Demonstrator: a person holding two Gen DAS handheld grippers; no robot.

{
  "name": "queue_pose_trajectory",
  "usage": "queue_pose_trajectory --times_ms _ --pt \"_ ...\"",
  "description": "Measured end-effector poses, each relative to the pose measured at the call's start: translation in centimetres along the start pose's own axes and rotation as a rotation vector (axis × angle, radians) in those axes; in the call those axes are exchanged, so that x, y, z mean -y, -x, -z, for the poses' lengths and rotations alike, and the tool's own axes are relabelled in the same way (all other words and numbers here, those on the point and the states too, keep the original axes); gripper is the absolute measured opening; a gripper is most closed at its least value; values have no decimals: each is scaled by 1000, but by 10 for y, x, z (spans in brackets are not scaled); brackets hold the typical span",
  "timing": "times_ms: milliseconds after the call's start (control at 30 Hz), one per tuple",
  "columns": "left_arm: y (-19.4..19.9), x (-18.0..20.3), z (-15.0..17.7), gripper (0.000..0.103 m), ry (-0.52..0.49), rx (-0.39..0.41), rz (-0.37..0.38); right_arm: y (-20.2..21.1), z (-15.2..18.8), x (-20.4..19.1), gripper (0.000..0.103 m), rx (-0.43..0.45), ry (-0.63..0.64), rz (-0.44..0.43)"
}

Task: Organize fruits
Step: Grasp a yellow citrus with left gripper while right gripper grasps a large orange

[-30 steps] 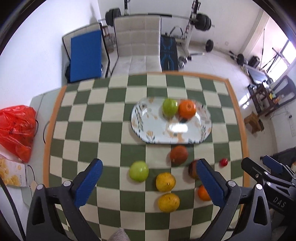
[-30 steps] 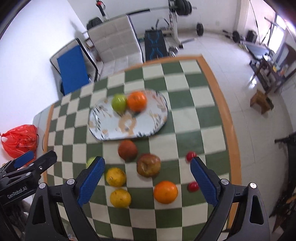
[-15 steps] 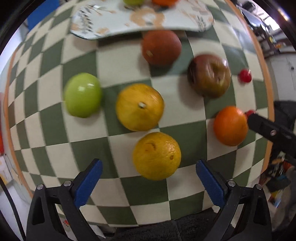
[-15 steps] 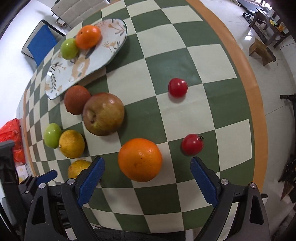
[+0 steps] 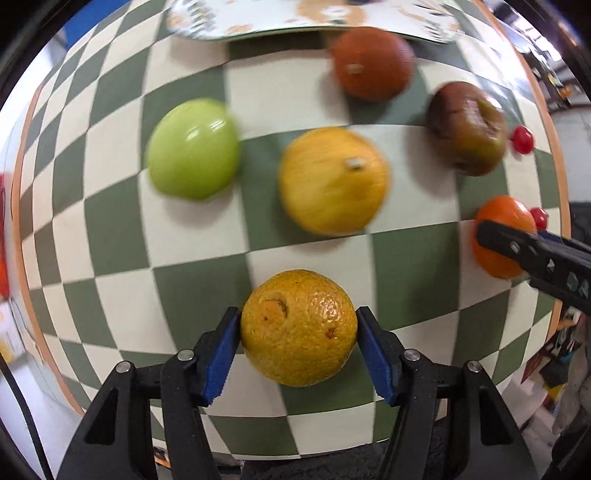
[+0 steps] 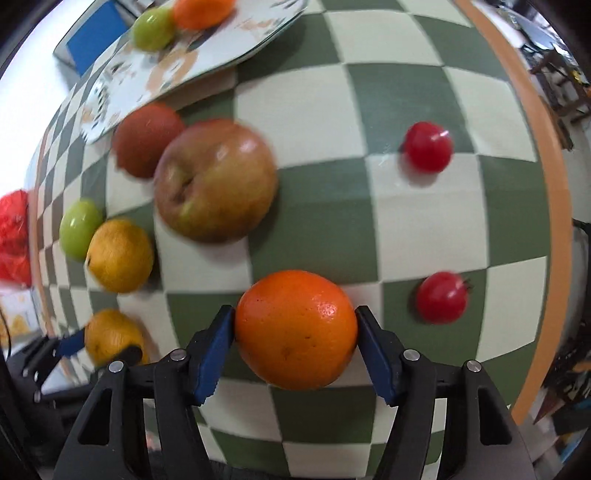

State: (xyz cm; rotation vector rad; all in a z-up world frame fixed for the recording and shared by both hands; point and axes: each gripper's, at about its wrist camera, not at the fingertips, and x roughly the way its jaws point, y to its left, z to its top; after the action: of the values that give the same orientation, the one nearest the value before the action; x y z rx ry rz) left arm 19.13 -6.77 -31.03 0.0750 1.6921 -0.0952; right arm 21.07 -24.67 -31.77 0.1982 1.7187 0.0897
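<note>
My left gripper (image 5: 298,318) is shut on a yellow-orange citrus (image 5: 298,332) on the checkered table, blue pads pressed to both its sides. My right gripper (image 6: 295,321) is shut the same way on a bright orange (image 6: 295,332). Beyond lie a green apple (image 5: 194,147), a second yellow citrus (image 5: 332,181), a red-brown fruit (image 5: 373,62), a bruised apple (image 6: 216,181) and two cherry tomatoes (image 6: 428,147) (image 6: 441,297). The patterned plate (image 6: 221,51) at the far side holds a green apple (image 6: 153,29) and an orange (image 6: 201,13).
The table's orange rim (image 6: 546,184) runs close on the right, with floor and furniture beyond it. A red plastic bag (image 6: 13,236) sits off the left edge. Bare checkered squares lie between the tomatoes and the plate.
Both grippers dropped toward the table and shut, the left around the near yellow citrus and the right around the bright orange. They stood wide open half a second ago.
</note>
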Motion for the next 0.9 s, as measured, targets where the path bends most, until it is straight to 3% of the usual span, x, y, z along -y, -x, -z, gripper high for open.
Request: queue_pose_trajectory --times_ms 100,367,600,733,900 --pt "-7 -10 7 60 51 2 33 -4 7 -9 68 -30 26 -8" --pt "-15 -3 24 60 56 24 42 -4 9 -16 68 -33 32 19" --pt "-10 -16 12 60 73 19 54 -11 3 -37 67 -45 66 54" --pt "22 -33 2 60 84 37 103 6 5 -43 67 -39 56 0" --pt "85 -55 -9 60 113 134 177 61 -9 -56 67 61 53 -92"
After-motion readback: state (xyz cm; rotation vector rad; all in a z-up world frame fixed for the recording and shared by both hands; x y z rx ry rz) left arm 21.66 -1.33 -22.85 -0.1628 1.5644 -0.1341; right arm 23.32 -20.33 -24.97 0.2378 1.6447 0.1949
